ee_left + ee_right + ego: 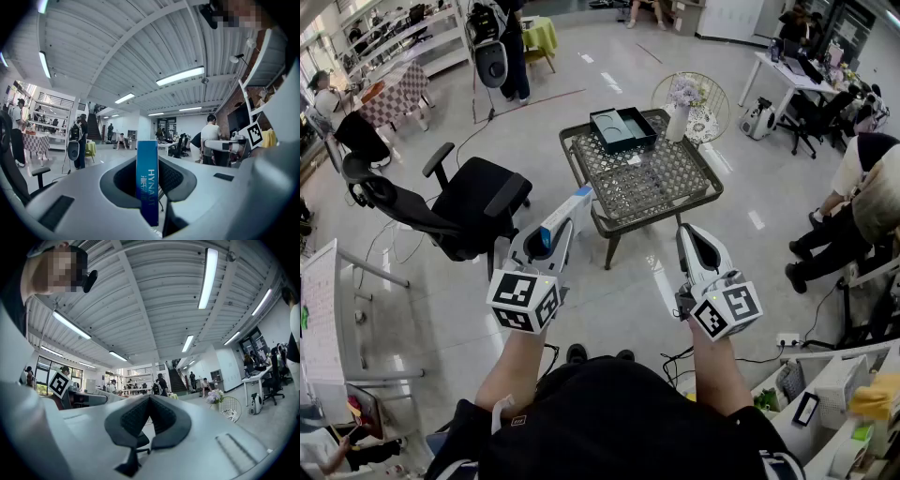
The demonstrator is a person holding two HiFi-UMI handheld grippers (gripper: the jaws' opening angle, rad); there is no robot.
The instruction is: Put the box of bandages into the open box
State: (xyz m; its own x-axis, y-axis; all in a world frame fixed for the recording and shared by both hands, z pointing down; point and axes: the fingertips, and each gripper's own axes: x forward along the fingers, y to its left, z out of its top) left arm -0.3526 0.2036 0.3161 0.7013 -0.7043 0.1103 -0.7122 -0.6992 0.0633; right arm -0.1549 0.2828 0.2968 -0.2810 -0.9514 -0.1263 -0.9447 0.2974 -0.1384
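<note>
A slim blue and white box of bandages (pixel 562 217) stands edge-on between the jaws of my left gripper (pixel 569 212), which is shut on it. In the left gripper view the blue box (pixel 147 187) fills the gap of my left gripper (pixel 147 164). My right gripper (pixel 687 234) is held level beside it, and in the right gripper view the right gripper (pixel 149 400) has its pads together with nothing between them. Both hang above the floor, short of the small wicker-top table (pixel 675 187). The open dark box (pixel 622 128) lies at the table's far edge.
A vase of pale flowers (pixel 680 111) stands on the table's far right corner. A black office chair (pixel 469 202) is left of the table and a round wire stand (pixel 708 94) is behind it. People sit at desks on the right (pixel 862 187). Cables run over the floor.
</note>
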